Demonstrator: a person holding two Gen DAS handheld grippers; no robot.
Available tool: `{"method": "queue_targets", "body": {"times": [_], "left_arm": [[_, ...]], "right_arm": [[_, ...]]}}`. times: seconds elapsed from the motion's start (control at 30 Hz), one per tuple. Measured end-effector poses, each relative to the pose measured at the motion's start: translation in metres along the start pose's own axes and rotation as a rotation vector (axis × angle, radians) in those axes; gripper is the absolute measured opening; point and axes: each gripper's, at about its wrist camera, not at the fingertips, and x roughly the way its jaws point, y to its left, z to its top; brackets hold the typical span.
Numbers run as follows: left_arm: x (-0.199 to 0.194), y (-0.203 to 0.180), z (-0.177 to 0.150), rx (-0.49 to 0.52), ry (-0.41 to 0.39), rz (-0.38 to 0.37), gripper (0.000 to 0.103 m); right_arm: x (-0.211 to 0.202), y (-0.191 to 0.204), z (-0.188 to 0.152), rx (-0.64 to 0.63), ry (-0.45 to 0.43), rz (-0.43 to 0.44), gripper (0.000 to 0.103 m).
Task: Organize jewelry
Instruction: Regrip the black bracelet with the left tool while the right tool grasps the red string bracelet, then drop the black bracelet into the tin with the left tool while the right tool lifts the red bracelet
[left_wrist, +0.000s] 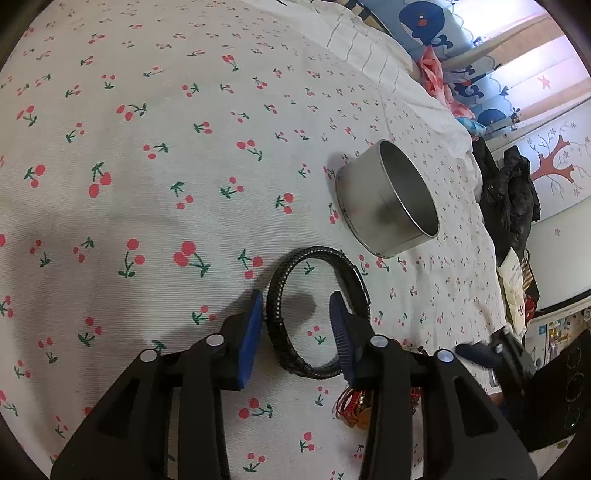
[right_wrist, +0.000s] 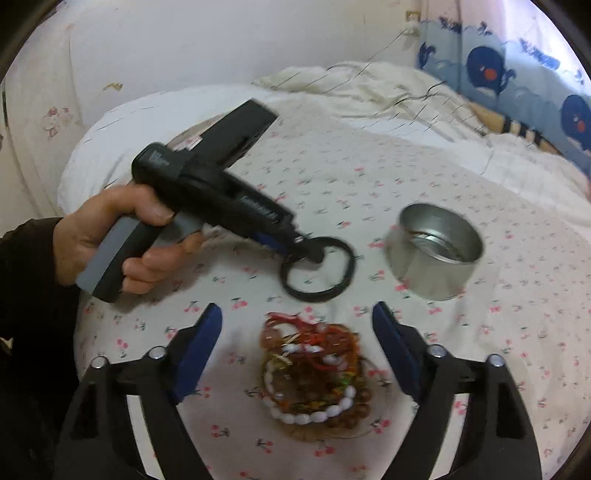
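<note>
The left claw (left_wrist: 297, 332) stands parted, one band of the black braided bracelet (left_wrist: 317, 314) loose between its pads. The round metal tin (left_wrist: 388, 199) sits beyond. Closing off-centre could flick the bracelet away across the bed (left_wrist: 147, 147). The right claw (right_wrist: 297, 354) gapes empty over the bead pile (right_wrist: 314, 376).

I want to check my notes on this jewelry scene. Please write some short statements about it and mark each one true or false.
1. The black bracelet lies on the cherry-print sheet. True.
2. The metal tin has its lid on. False: it stands open.
3. The left gripper is clamped shut on the bracelet. False: its pads stand apart, one inside the loop.
4. The pile of beaded jewelry lies between the right gripper fingers. True.
5. The pile sits inside the tin. False: it is on the sheet.
</note>
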Motion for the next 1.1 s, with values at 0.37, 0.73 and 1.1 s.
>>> {"method": "queue_targets", "body": {"times": [0.37,0.73,1.1], "left_arm": [[0.004,-0.004,-0.001,0.018,-0.002,0.01,0.041],[-0.011,-0.021,-0.003,0.097,-0.032,-0.018,0.009],[-0.045,-0.051,0.025,0.126,-0.115,-0.071,0.009]], "right_arm": [[0.015,-0.003,-0.011,-0.024,0.096,-0.032,0.003],[-0.047,-0.054,0.003,0.27,-0.237,0.126,0.003],[-0.095,-0.091,0.016,0.442,-0.454,0.128,0.003]]}}
